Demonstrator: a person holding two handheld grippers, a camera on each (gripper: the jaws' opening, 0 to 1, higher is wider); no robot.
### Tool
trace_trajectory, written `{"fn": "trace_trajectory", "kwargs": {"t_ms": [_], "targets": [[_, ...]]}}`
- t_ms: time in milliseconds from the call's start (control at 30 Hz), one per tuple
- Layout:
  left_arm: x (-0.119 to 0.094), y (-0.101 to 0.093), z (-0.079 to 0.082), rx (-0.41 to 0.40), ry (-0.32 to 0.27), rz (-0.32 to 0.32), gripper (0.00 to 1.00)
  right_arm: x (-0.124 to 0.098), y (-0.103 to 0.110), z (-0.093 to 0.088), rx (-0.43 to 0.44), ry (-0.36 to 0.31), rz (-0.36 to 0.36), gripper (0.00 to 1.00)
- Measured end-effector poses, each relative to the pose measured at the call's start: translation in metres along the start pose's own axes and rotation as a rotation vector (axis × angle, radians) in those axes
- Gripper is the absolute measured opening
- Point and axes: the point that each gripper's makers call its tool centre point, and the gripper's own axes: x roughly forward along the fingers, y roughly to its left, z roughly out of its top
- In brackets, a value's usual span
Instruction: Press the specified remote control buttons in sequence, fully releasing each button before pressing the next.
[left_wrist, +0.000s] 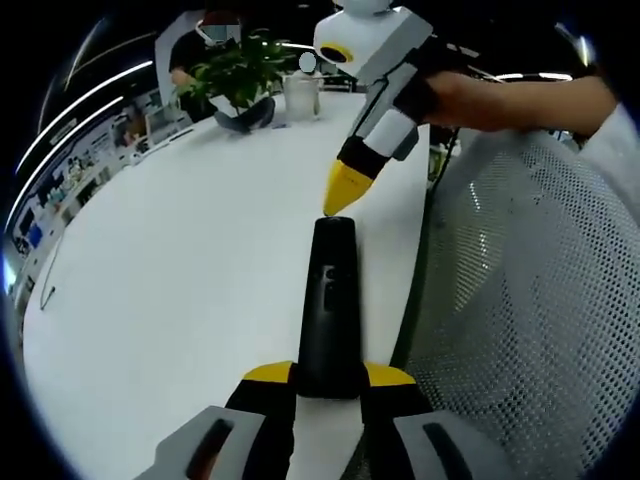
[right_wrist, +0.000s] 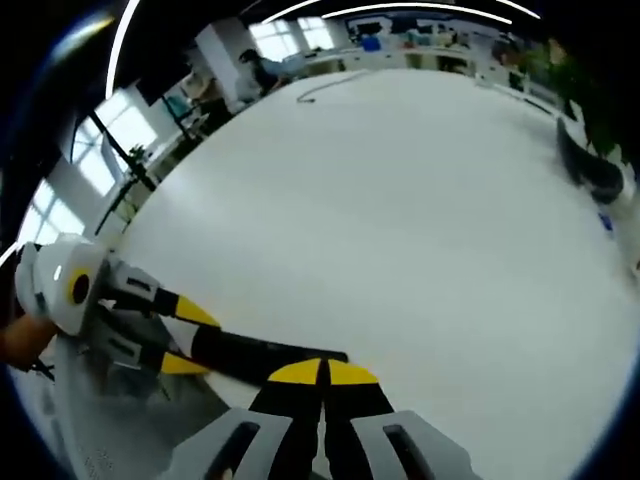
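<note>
a: left gripper view: the left gripper (left_wrist: 330, 378) clamps the near end of a black remote (left_wrist: 329, 300), its yellow-tipped jaws on either side, the body lying lengthwise on the white table (left_wrist: 180, 270) near its edge. the right gripper (left_wrist: 344, 190) comes down from above, jaws pressed together into one yellow point at the remote's far end.

b: touching a button?

a: hard to say; the tip sits at the top edge, possibly just short of contact. the buttons show mid-body, nearer than the tip.

b: and the right gripper view?

a: the right gripper (right_wrist: 322, 372) shows its jaws closed on nothing, tips over the remote's (right_wrist: 262, 357) end; the left gripper (right_wrist: 172, 338) holds it from the far side.

b: how to press well?

a: probably steady the remote flat, bring the closed tip straight down on one button, then lift fully clear.
</note>
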Motion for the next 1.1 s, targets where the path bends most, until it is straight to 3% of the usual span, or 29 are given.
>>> {"fn": "trace_trajectory", "kwargs": {"t_ms": [133, 367, 1100], "targets": [[-0.001, 0.000, -0.001, 0.001, -0.001, 0.000, 0.24, -0.003, -0.002, -0.004, 0.016, -0.015, -0.011, 0.00], [-0.001, 0.001, -0.001, -0.002, -0.003, 0.001, 0.24, 0.000, -0.002, -0.013, 0.024, 0.024, -0.010, 0.00], [-0.002, 0.000, 0.000, 0.009, -0.009, -0.008, 0.24, -0.001, -0.001, -0.009, 0.029, 0.010, 0.027, 0.00]]}}
